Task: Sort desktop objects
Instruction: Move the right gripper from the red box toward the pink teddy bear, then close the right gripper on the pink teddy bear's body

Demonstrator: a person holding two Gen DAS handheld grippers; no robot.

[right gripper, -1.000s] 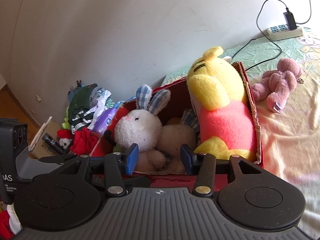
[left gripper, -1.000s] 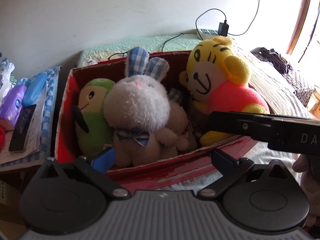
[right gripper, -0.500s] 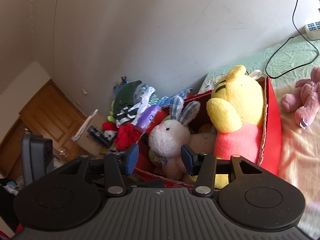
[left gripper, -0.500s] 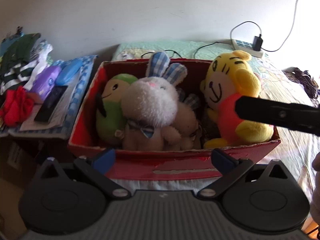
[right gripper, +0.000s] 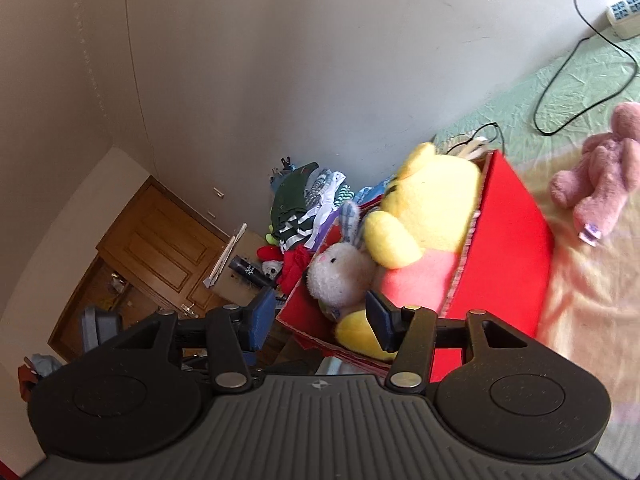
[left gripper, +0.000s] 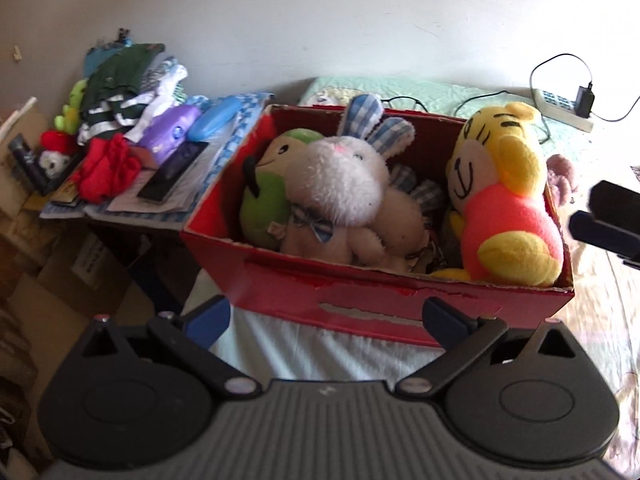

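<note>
Left wrist view, left to right: cluttered worktop (left gripper: pixel 132 208) with folded clothes (left gripper: pixel 124 76), red cloth (left gripper: pixel 106 166), purple toy (left gripper: pixel 170 132); then red box (left gripper: pixel 360 300) on bed (left gripper: pixel 600 320), packed with green plush (left gripper: pixel 268 184), white rabbit (left gripper: pixel 340 180), yellow tiger (left gripper: pixel 504 200). Left claw (left gripper: pixel 324 316) spread wide, empty, near the box front. Right claw (right gripper: pixel 320 322) likewise released, holding nothing. Pink plush (right gripper: pixel 596 184) on the bed, outside the box, far right. Judged mostly done; pink plush and worktop items left. No legible writing.
</note>
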